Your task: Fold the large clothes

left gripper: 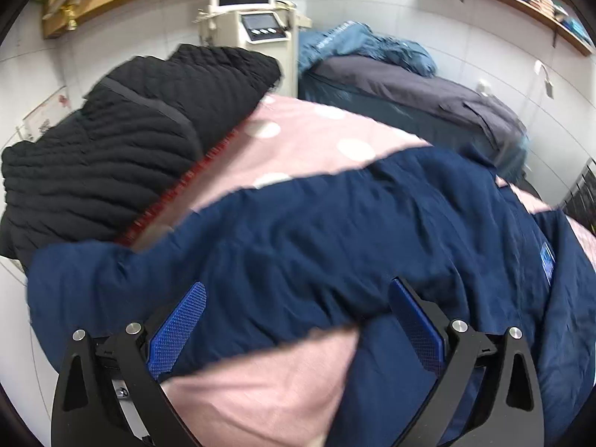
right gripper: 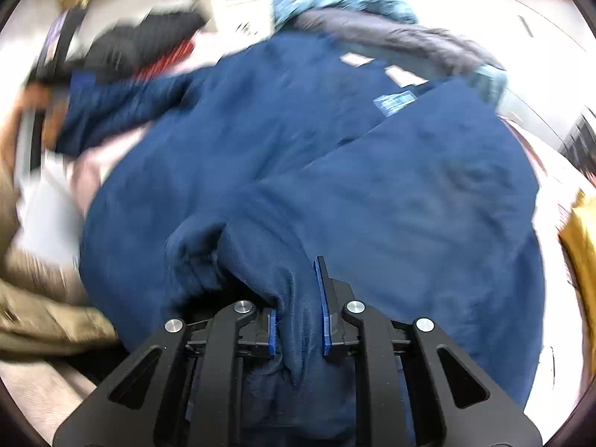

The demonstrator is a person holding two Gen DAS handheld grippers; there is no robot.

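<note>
A large navy blue garment (left gripper: 335,231) lies spread over a pink bed cover with white dots (left gripper: 298,138). My left gripper (left gripper: 298,320) is open, its blue pads wide apart just above the garment's near edge, holding nothing. In the right wrist view the same navy garment (right gripper: 335,156) fills the frame, blurred by motion. My right gripper (right gripper: 298,305) is shut on a bunched fold of the navy cloth, which is pinched between the blue pads and lifted.
A black quilted jacket (left gripper: 130,141) with a red strip beside it lies on the bed at the left. A second bed with grey sheet and teal clothes (left gripper: 372,48) stands behind. A white machine with a screen (left gripper: 246,11) stands against the wall. Yellow cloth (right gripper: 581,231) is at right.
</note>
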